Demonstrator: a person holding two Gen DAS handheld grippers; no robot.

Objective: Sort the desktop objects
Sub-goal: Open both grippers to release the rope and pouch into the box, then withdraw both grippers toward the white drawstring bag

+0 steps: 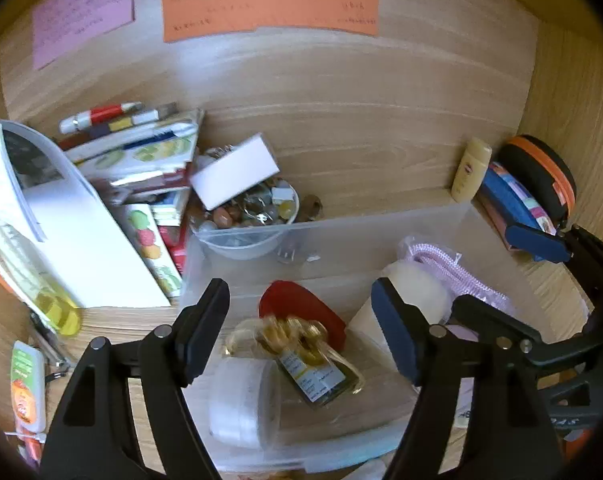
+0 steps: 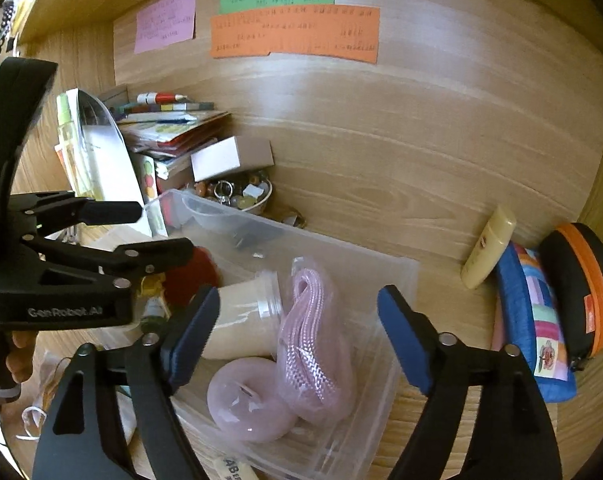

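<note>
Both grippers hang over the clear plastic bin, and neither holds anything. The left gripper has its jaws spread wide above a small ribboned glass bottle lying at 6 o'clock in the left wrist view. The right gripper is likewise spread, straddling a bagged pink cord and a cream jar lying on its side.

The risks, as I judge them: the bin is crowded, so a jaw closing on the bottle could catch the red lid touching it, or nudge the white roll just beside it at 7 o'clock. The cord's slick bag may slip out of a shallow pinch. The two grippers work close together — a careless reach could knock one against the other.

Counted in the bin: one bottle, one red lid, one white roll, one cream jar, one bagged cord, one pink ring-shaped piece.

Still outside it, at 2 to 3 o'clock — one cream tube, one blue patchwork pouch, one black-and-orange zip case. At 10 o'clock, one bowl of beads under a white box.
</note>
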